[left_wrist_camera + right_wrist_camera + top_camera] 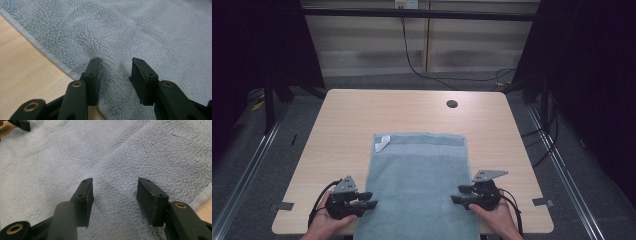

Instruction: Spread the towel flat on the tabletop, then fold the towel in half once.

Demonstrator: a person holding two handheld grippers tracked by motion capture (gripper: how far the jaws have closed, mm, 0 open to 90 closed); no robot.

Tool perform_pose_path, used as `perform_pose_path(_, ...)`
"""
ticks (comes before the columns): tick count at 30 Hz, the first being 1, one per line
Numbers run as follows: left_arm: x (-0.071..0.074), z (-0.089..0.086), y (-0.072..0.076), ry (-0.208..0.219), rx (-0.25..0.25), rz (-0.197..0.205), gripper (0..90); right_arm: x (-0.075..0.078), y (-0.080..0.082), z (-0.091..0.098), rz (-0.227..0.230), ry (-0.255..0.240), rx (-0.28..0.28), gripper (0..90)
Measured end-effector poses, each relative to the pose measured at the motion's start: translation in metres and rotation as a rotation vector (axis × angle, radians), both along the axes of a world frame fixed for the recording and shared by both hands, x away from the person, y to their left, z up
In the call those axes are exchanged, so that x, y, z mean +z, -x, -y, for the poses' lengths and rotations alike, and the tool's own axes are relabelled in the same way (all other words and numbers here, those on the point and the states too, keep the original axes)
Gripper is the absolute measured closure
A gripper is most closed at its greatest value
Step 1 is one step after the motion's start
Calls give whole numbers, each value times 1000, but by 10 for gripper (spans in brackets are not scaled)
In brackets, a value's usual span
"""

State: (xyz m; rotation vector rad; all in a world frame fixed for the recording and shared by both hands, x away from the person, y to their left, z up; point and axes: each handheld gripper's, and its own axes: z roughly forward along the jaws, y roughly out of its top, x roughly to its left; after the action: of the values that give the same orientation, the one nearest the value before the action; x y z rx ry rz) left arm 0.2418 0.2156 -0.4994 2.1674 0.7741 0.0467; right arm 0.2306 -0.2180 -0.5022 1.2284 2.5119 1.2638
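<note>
Wooden table (347,120) bore a grey towel (419,185); left gripper (368,200) and right gripper (458,194) stood jaws apart at its edges, gripping nothing.

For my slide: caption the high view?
Two open grippers, left and right, flank a blue towel on the table.

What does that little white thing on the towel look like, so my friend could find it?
Start at the light wooden table, then the grey-blue terry towel spread on it. At the towel's far left corner sits a small white fabric tag, the one white spot on the grey-blue cloth.
</note>
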Motion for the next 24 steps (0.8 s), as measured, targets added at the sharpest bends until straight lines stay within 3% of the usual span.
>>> perform_pose_path(4, 3, -2, 3, 0, 1, -24, 581, 2, 8, -3, -13, 8, 22, 475)
perform_pose_path(9, 10, 0, -9, 37, 14, -2, 549, 5, 2, -2, -7, -9, 24, 450)
perform_pose_path(12, 16, 4, -28, 40, 54, 16, 528, 11, -9, 2, 11, -9, -5, 437)
perform_pose_path(13, 16, 4, -28, 40, 54, 16, 522, 13, -12, 4, 22, -10, -15, 437)
perform_pose_path(19, 21, 11, -74, 39, 125, 52, 518, 21, -30, 14, 49, -23, -58, 436)
perform_pose_path(23, 18, 18, -91, 71, 150, 34, 507, 21, -41, 17, 51, -40, -86, 430)
perform_pose_path(24, 15, 18, -93, 55, 147, 24, 504, 21, -44, 17, 51, -30, -84, 427)
